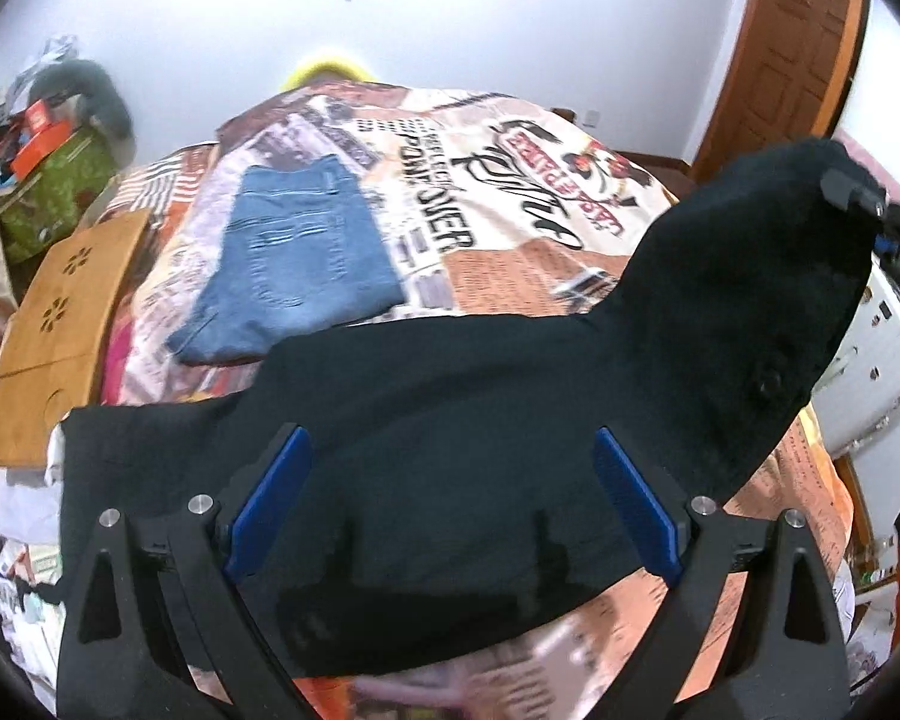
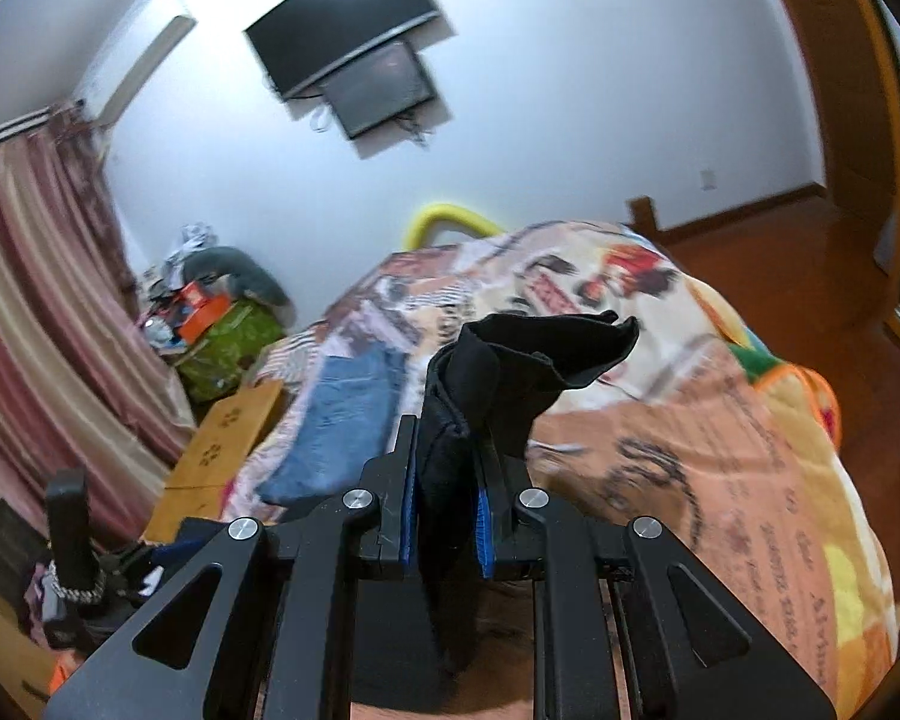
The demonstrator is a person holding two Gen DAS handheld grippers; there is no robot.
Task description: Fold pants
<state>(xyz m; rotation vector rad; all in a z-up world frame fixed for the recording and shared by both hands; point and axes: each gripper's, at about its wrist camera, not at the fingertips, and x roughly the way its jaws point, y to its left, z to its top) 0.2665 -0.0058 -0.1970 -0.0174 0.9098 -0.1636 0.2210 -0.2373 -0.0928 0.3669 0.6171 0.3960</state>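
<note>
So the bed (image 1: 510, 192) with its busy newspaper-print blanket takes up most of both views, and the black pants (image 1: 450, 420) are spread across the near part of it. One end is pulled up off the blanket on the right side, the rest lies flat. Further back there's a pair of jeans (image 1: 294, 276) already folded, well apart from the black pair and not in play.

Step-wise I'd call this the first fold in progress: one end of the pants gets lifted so it can travel over onto the other half.

The right gripper (image 2: 447, 498) is clenched on a bunched edge of the black fabric, which sticks up between the blue pads and flops over the tips. The left gripper (image 1: 453, 498) hangs above the flat part with its jaws spread wide and nothing pinched. It looks clear of the cloth, though the picture is blurry down there, so I can't swear the tips aren't brushing it.

Next move, my guess: carry the lifted end across, line up the edges, and use the free left one to pin or smooth the flat part so it doesn't drag along.
</note>
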